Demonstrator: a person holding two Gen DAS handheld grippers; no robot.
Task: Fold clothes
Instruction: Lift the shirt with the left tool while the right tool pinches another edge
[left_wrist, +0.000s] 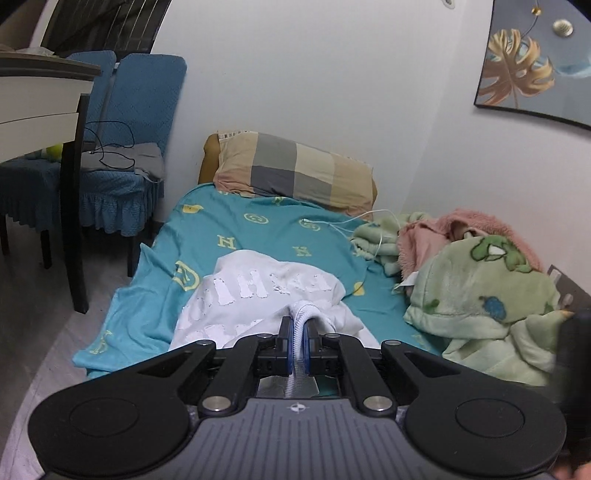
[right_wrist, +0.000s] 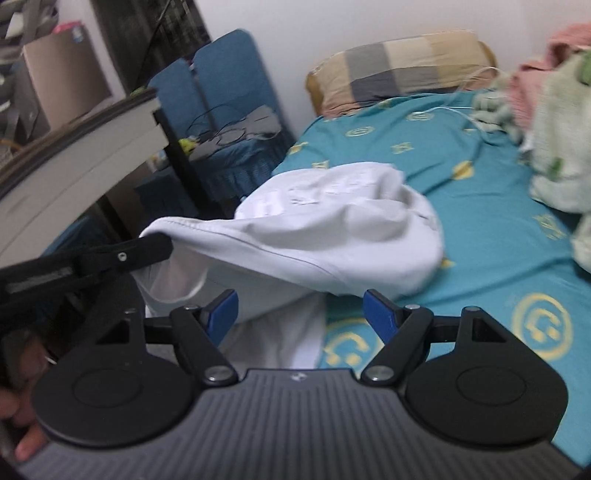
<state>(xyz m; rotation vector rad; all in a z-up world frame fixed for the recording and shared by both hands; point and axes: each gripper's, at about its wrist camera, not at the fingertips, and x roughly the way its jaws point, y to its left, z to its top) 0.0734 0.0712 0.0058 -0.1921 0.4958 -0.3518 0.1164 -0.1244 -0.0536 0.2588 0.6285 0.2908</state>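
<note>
While the left tool is clamped on a hem of the white shirt, lifting that edge off the bed, the right tool stands wide apart, gripping nothing, just below the raised cloth. Most of the shirt lies bunched on the teal sheet, near a checked pillow and green blanket.
</note>
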